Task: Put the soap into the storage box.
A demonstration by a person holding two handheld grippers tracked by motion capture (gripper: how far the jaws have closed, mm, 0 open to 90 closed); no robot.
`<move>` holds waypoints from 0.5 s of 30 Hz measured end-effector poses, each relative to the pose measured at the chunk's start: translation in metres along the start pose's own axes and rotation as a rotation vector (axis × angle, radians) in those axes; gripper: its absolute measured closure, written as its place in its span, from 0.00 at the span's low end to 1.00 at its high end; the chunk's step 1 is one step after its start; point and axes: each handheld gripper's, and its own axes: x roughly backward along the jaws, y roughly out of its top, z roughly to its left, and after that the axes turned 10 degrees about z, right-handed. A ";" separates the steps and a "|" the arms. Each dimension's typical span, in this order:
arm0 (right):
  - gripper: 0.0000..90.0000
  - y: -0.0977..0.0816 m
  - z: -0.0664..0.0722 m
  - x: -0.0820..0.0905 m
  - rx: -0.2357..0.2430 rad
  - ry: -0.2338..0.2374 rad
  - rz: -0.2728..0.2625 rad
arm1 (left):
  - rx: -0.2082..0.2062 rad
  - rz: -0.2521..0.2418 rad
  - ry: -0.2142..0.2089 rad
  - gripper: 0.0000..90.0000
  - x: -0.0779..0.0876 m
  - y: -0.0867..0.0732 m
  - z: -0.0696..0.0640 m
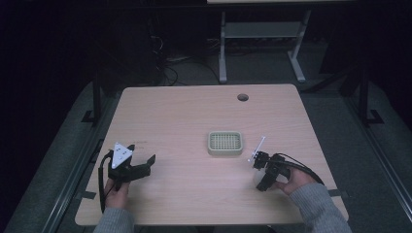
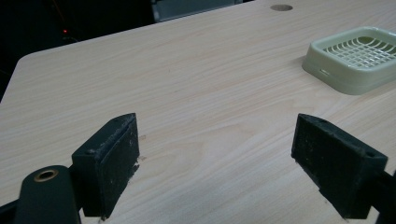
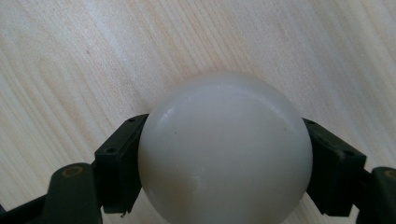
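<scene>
Two black jaws of our right gripper (image 3: 224, 154) press on either side of a smooth white ball (image 3: 225, 149), gripping it at its widest part, with the wooden table (image 3: 84, 56) close beneath. In the high view that gripper (image 1: 265, 167) sits near the table's front right, just in front and to the right of a pale green basket (image 1: 225, 143) with a slotted bottom. We judge the step in hand to be carrying the ball to that basket. To do it well, we should keep the squeeze steady, since a round, slick ball can squirt out if the jaws slip off its middle. Lift it clear of the rim, centre it over the grid, lower it in, and only then let go, so it cannot bounce or roll away. Our left gripper (image 2: 215, 154) rests with its jaws wide apart and nothing between them, well to the left of the basket (image 2: 359, 65).
</scene>
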 end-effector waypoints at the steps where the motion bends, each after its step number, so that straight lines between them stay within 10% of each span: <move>1: 0.26 0.000 0.000 0.000 0.000 0.000 0.000 | -0.001 0.001 0.000 0.16 0.000 0.000 0.000; 15: 0.26 0.000 -0.002 0.017 -0.003 0.001 -0.027 | -0.003 -0.001 0.001 0.16 0.001 0.000 0.000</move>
